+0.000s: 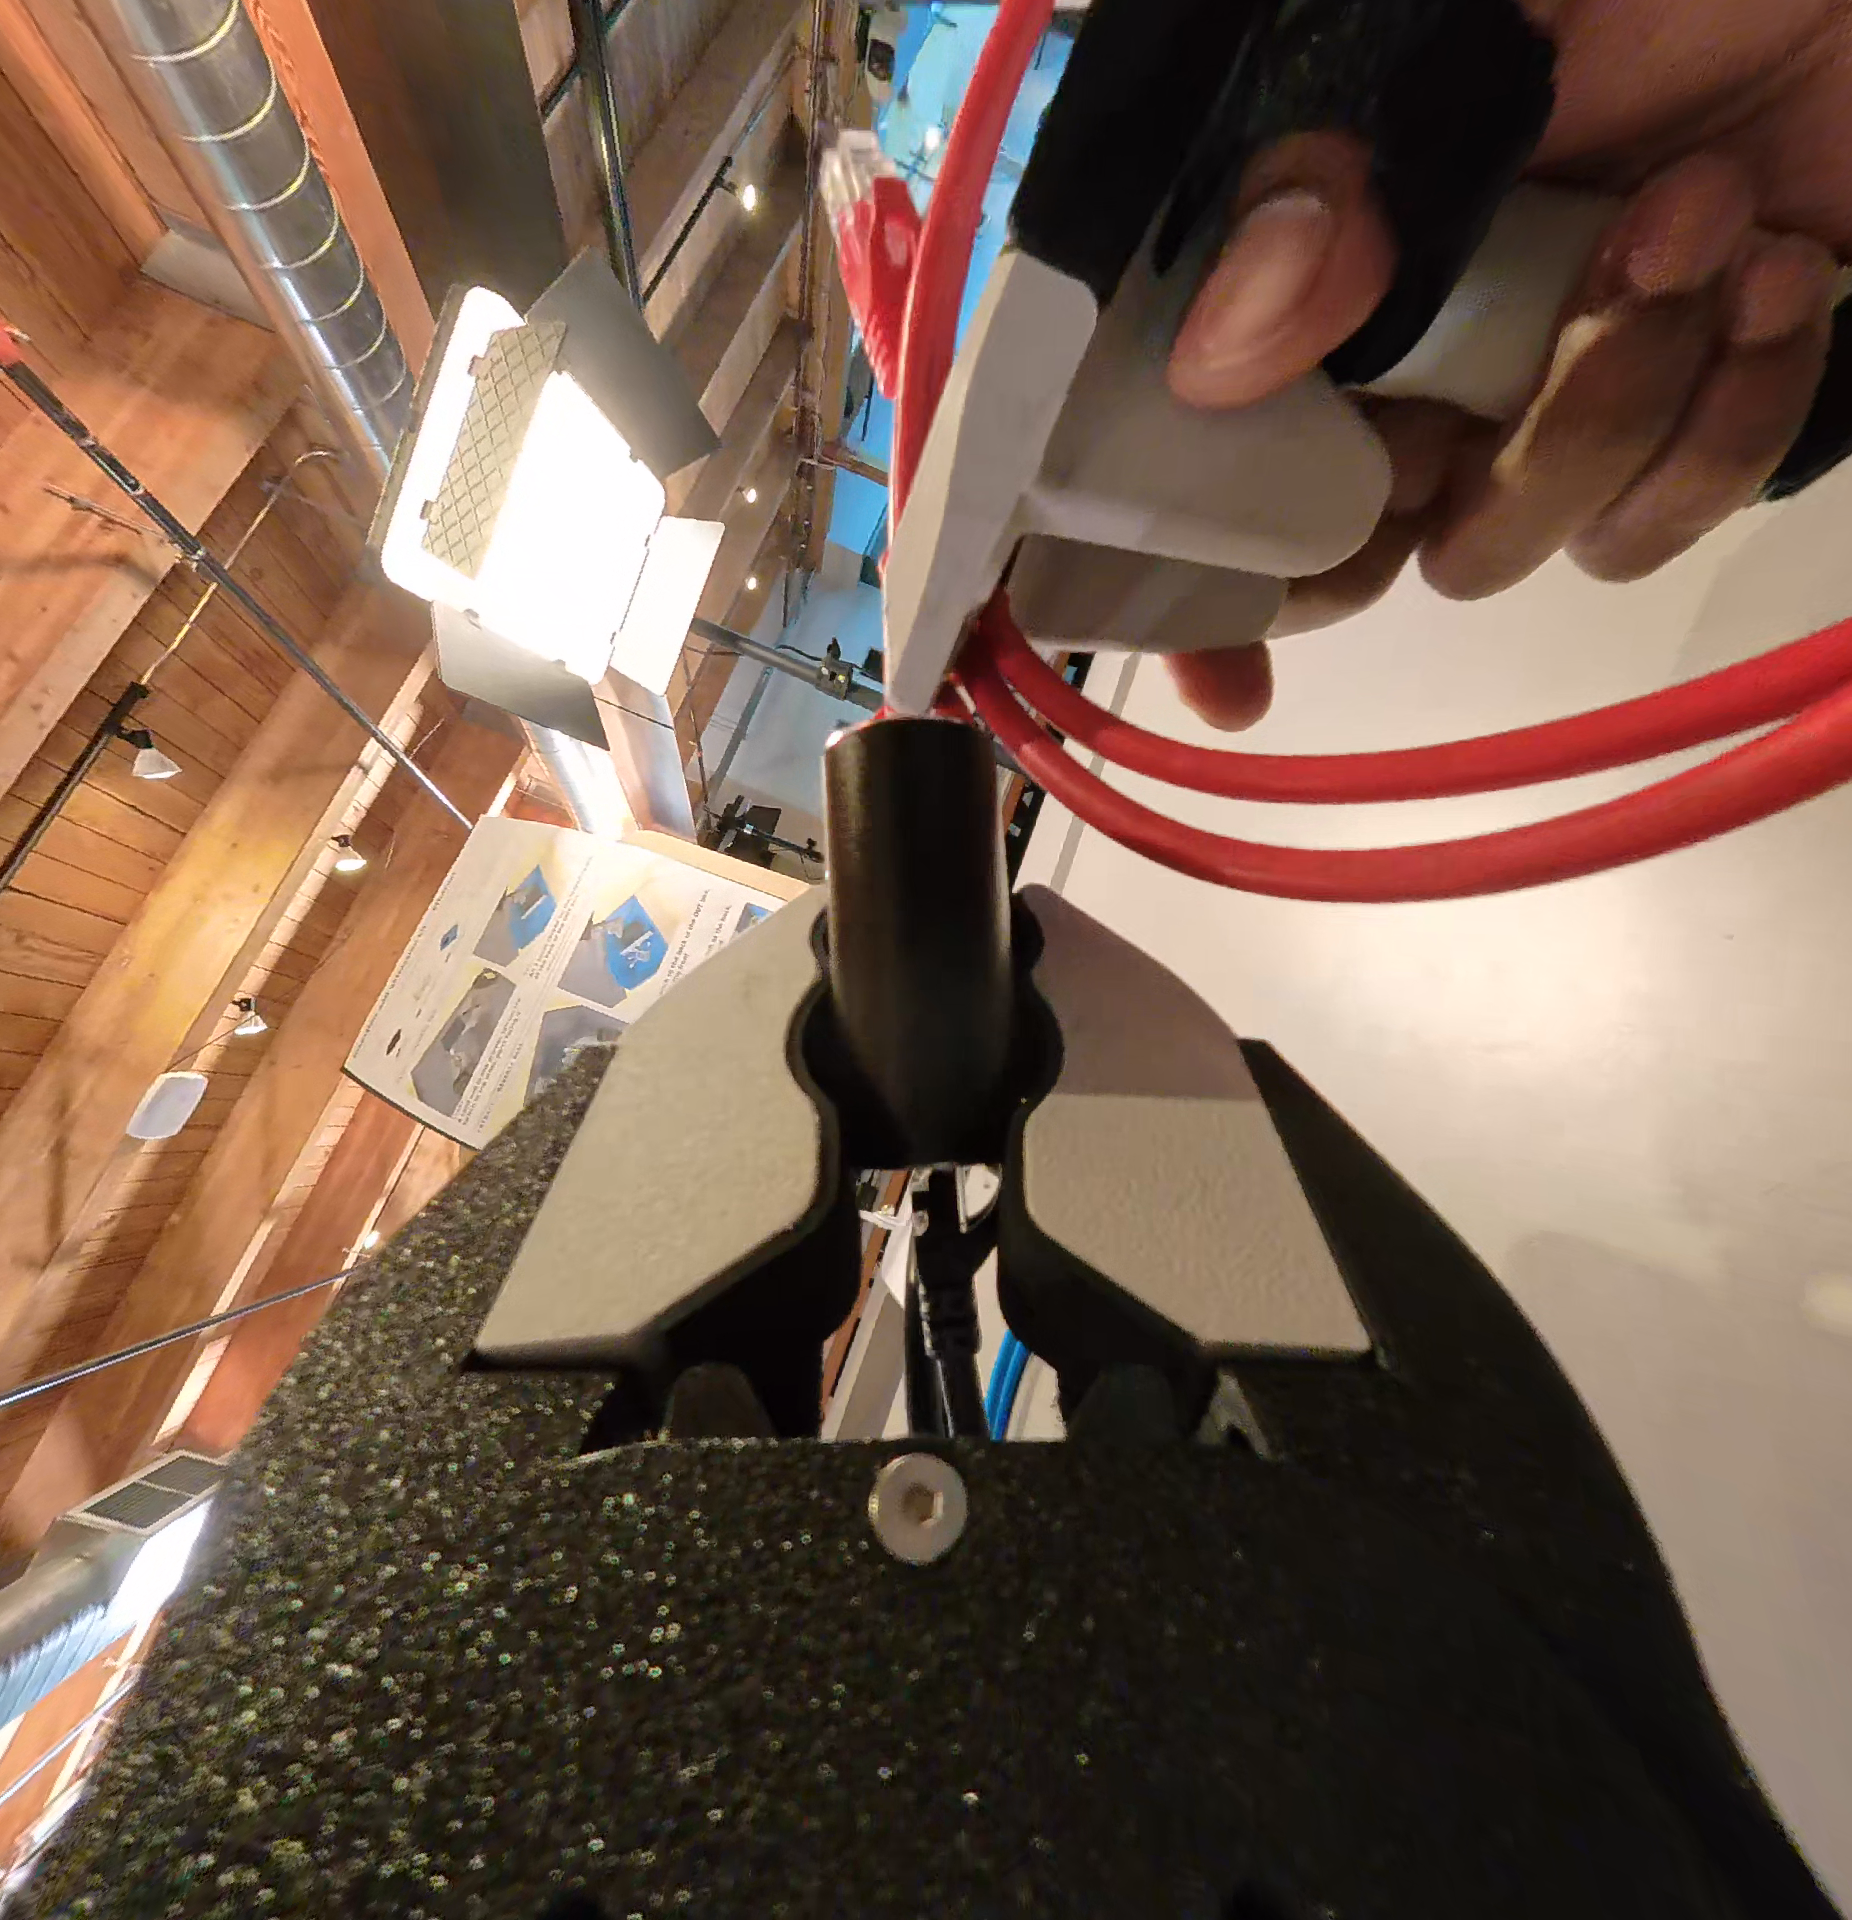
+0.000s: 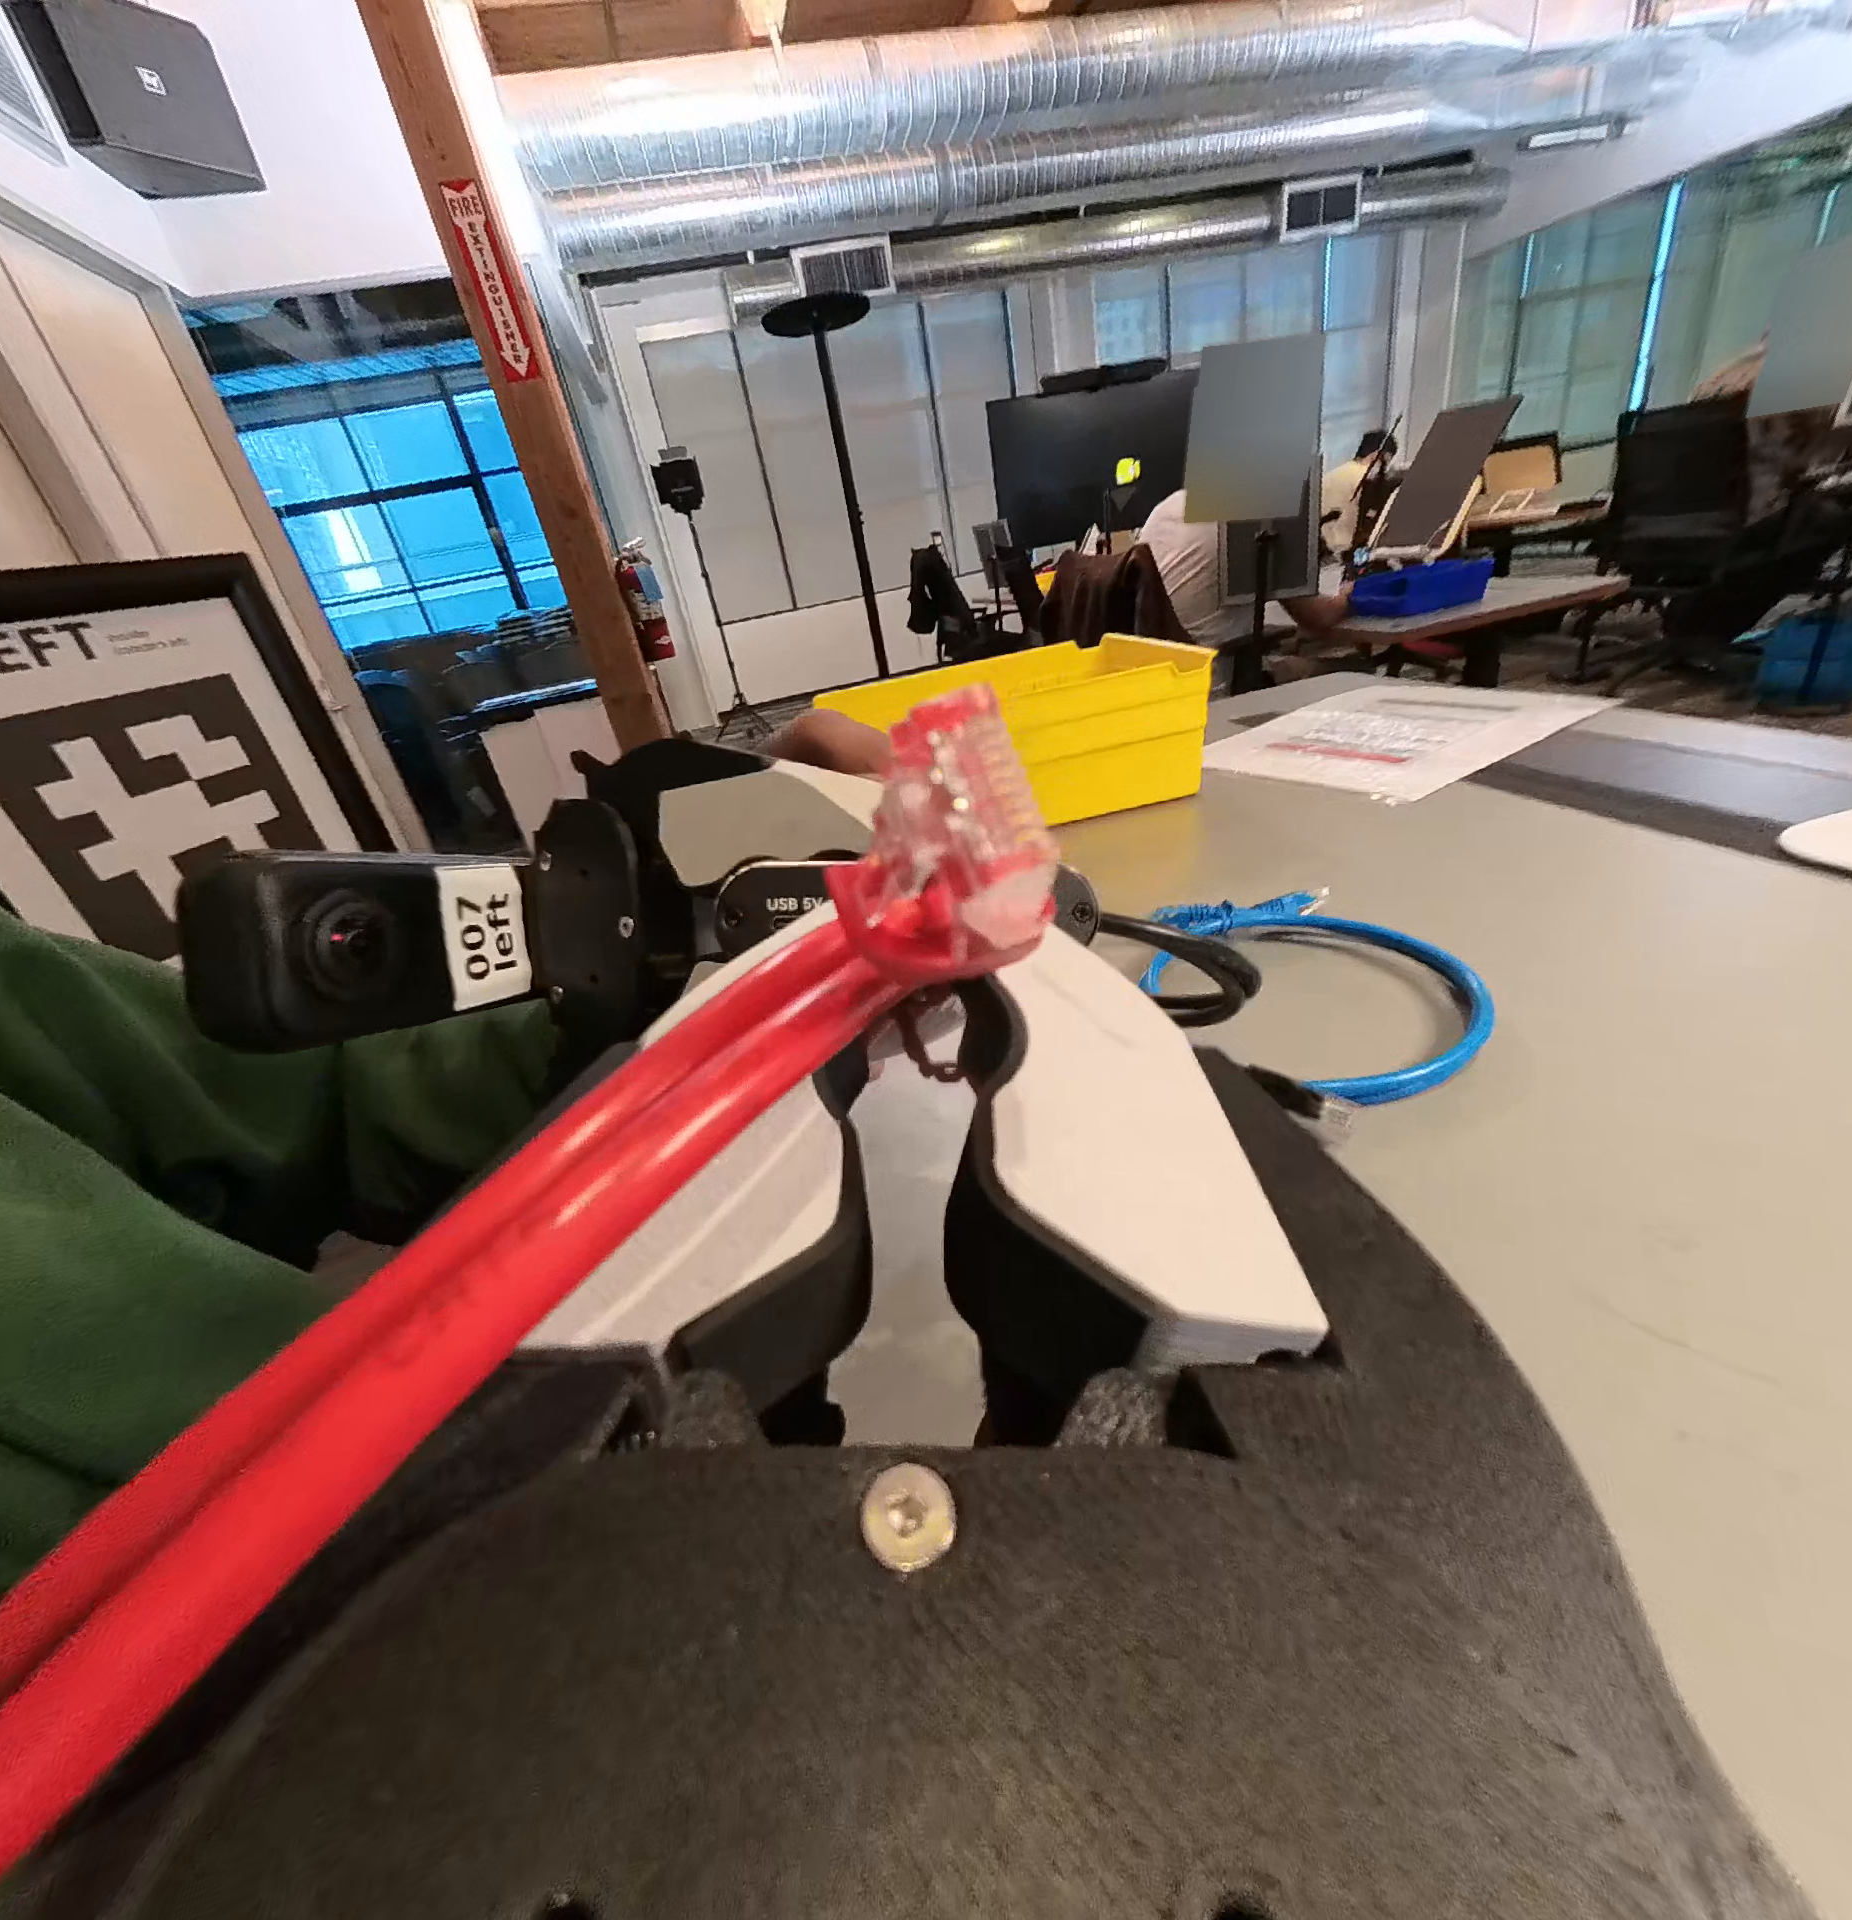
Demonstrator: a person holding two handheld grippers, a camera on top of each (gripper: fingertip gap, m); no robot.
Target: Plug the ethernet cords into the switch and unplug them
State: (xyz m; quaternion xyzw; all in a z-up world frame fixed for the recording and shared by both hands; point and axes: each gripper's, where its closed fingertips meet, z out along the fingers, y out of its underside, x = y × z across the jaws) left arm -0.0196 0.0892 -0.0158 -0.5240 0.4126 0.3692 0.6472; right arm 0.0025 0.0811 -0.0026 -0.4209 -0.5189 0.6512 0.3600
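My left gripper (image 1: 927, 997) is shut on a black switch (image 1: 917, 883), which sticks out forward between the fingers. In the right wrist view the switch (image 2: 787, 899) is held up just behind the red plug. My right gripper (image 2: 937, 997) is shut on a doubled red ethernet cord (image 2: 589, 1143) just below its clear-tipped plug (image 2: 953, 821), which points up and away. In the left wrist view the plug (image 1: 880, 239) is off to the side of the switch, apart from it. The cord (image 1: 1421, 831) loops away to the right. A hand (image 1: 1524, 364) holds the right gripper.
A blue ethernet cord (image 2: 1369, 997) lies coiled on the grey table (image 2: 1576, 1299), with a black cable (image 2: 1192, 977) running from the switch. A yellow bin (image 2: 1088, 717) and a printed sheet (image 2: 1400, 732) lie farther back. A green sleeve (image 2: 122, 1195) and a framed marker sign (image 2: 122, 748) are at left. My left and right fingertips are right by each other.
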